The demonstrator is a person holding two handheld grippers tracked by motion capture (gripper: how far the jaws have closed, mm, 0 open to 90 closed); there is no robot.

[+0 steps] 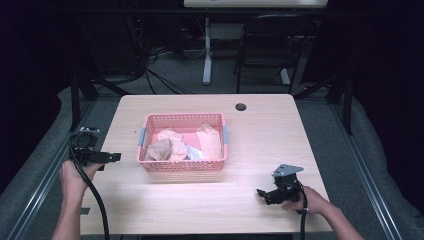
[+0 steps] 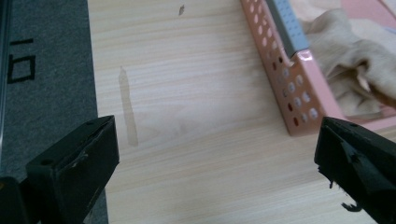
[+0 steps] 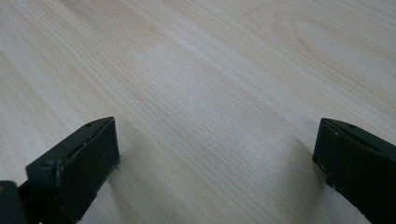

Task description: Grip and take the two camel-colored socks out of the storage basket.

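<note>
A pink perforated basket (image 1: 182, 165) stands in the middle of the light wooden table (image 1: 260, 140). Inside it lie crumpled beige and peach cloths (image 1: 172, 146) and a bit of pale blue cloth (image 1: 195, 154). My left gripper (image 1: 114, 157) hovers at the table's left edge, open, pointing toward the basket's left end. In the left gripper view the basket corner (image 2: 299, 93) and a beige cloth (image 2: 355, 60) lie ahead at the right, between wide-apart jaws. My right gripper (image 1: 261, 192) sits low over the table's front right, open, nothing between its jaws over bare wood (image 3: 210, 107).
A dark round hole (image 1: 241, 106) sits near the table's far edge. Beyond the table stand a black chair (image 1: 270, 45) and a white desk leg (image 1: 207, 50). Grey floor (image 2: 42, 70) drops off just left of the table edge. A faint streak (image 2: 127, 107) marks the wood.
</note>
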